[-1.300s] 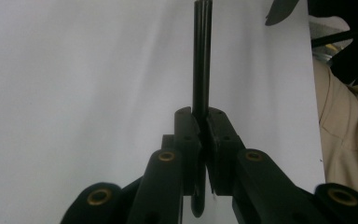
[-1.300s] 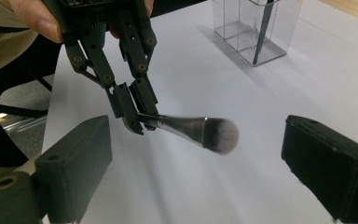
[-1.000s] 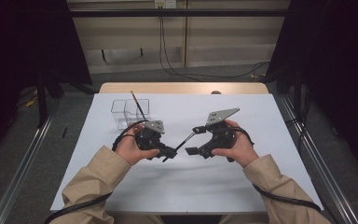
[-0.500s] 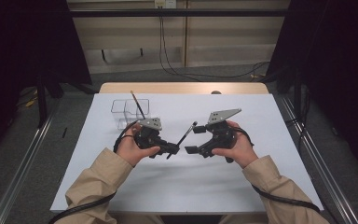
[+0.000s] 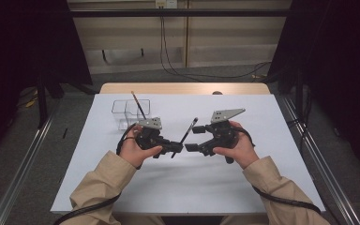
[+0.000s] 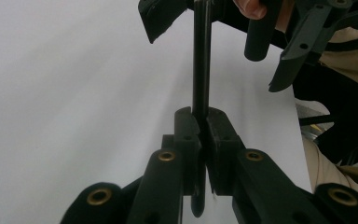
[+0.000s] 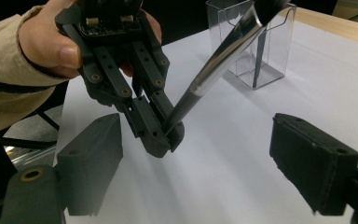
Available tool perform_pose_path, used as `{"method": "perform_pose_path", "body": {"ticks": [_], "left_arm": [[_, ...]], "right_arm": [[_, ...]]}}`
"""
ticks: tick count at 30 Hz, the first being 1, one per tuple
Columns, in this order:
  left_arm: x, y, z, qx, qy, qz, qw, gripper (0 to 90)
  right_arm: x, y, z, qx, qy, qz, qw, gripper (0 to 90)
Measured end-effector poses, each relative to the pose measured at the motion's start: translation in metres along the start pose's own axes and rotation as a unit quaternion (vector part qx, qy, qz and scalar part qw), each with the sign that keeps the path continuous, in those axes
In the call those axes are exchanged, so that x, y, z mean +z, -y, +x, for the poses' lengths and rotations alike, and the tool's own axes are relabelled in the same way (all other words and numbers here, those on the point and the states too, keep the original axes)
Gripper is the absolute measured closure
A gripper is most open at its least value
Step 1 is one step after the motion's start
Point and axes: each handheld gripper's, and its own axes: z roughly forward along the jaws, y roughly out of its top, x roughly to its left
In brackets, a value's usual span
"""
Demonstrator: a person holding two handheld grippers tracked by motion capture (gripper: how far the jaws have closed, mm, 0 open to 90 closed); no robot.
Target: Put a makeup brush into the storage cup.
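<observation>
Makeup brush [image 5: 188, 131], thin and dark with a shiny silver collar and a black handle, sits clamped in the left gripper [image 5: 176, 148]. That gripper's two black jaws are squeezed tight on the low end of the handle. In the left gripper view the brush [image 6: 201, 60] goes straight up from between the closed jaws. In the high view the brush leans up and away from the person, above the middle of the white table cover [image 5: 243, 187].

Facing it is the right gripper [image 5: 192, 138], held in the person's right hand [image 5: 236, 147]. Its jaws stand wide apart and have just been closing a little. Nothing is pressed between them. In the right gripper view its two black pads [image 7: 314, 161] sit on either side of the left gripper [image 7: 161, 135], and the brush [image 7: 214, 63] slants up between them without touching them. The left hand [image 5: 133, 149] holds the left gripper just beside the right one, so the two tips are near each other.

Behind the left hand stands a clear plastic box with two square parts [image 5: 126, 112]. A second dark brush [image 5: 139, 107] leans inside it. The box is near the far left part of the cover, well in from the edge.

Lots of bare white cover lies in front of the hands and out to the right. The wooden table edge [image 5: 183, 88] shows at the far side. The grey floor [image 5: 28, 140] lies past both long sides.
</observation>
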Motion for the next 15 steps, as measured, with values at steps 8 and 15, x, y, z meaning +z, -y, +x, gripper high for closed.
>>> {"method": "perform_pose_path", "body": {"ticks": [8, 15], "left_arm": [[0.0042, 0.0019, 0.0003, -0.008, 0.007, -0.018, 0.9998, 84.3], [0.0064, 0.0007, -0.0013, -0.009, 0.01, -0.028, 0.9995, 84.3]], "right_arm": [[-0.0007, -0.001, 0.0005, 0.001, 0.0, -0.009, 1.0, 29.8], [-0.0028, -0.0016, 0.001, 0.007, 0.002, -0.012, 0.9999, 50.0]]}}
